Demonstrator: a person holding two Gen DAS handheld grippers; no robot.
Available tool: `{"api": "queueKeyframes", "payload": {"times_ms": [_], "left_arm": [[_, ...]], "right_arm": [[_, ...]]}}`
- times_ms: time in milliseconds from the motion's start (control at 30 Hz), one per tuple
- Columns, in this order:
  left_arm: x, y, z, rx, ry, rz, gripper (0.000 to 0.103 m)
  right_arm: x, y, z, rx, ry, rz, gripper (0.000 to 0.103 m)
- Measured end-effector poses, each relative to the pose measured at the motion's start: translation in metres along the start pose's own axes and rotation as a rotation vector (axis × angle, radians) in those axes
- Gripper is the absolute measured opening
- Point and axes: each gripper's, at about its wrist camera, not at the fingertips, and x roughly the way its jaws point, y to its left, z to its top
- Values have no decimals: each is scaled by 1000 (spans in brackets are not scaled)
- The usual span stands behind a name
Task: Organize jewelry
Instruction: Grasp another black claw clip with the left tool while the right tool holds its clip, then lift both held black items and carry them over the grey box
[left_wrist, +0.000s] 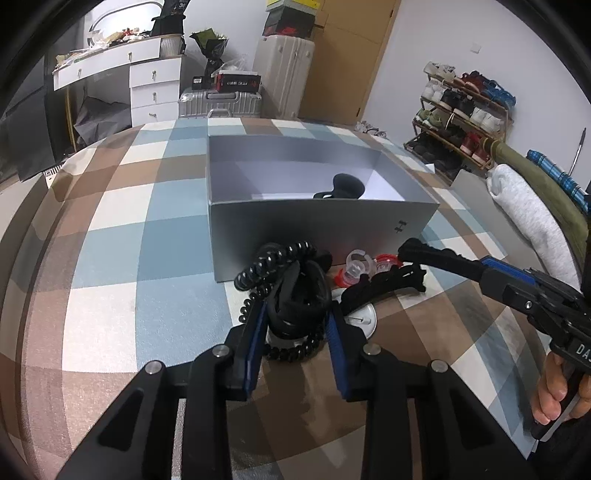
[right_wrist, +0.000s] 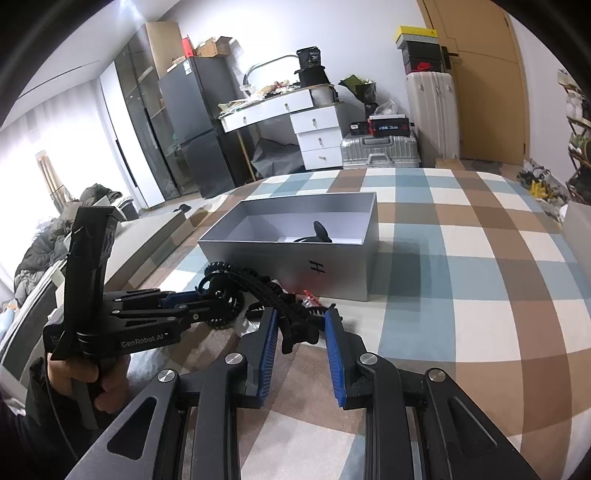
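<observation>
Both tools are matte black, each with two long fingers lined inside with ribbed blue pads. The left gripper (left_wrist: 297, 325) shows four round silver screw heads across its linkage, two per side, on angled black arms with triangular cut-outs. The right gripper (right_wrist: 301, 328) is built the same, with four silver screws. Seen from the right camera, the left tool has a pistol-style handle, small silver rivets along its side bars, white lettering "GenRobot.AI" on the body, and a tall black mount rising above it. The left hand (right_wrist: 88, 380) comes out of a dark sleeve. The right hand (left_wrist: 557, 391) grips a grey trigger below white letters "DA".
</observation>
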Motion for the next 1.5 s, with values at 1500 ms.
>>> {"api": "queueKeyframes", "payload": {"times_ms": [1500], "left_arm": [[-4, -11, -2, 12, 76, -429, 25]], "right_arm": [[-9, -12, 6, 17, -17, -22, 23]]}}
